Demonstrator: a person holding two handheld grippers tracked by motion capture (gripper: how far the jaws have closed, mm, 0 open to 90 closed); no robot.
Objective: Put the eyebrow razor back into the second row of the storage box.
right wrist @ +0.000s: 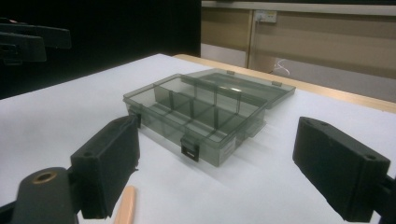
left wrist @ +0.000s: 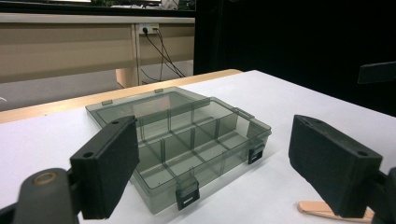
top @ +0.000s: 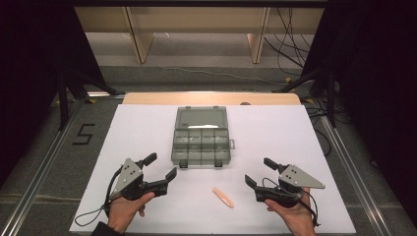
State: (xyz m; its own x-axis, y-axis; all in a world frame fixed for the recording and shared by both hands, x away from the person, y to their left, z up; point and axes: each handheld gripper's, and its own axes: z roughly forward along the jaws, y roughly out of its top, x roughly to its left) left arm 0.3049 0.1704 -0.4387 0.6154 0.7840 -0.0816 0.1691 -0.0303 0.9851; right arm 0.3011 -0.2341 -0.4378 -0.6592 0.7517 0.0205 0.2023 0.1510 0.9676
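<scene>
On the white tabletop (top: 147,128) a clear grey compartment box (top: 201,142) lies open, lid flat behind it. A peach wooden stick (top: 223,197) lies on the near side of it, between the left claw (top: 161,167) and right claw (top: 259,171), both released and empty.
</scene>
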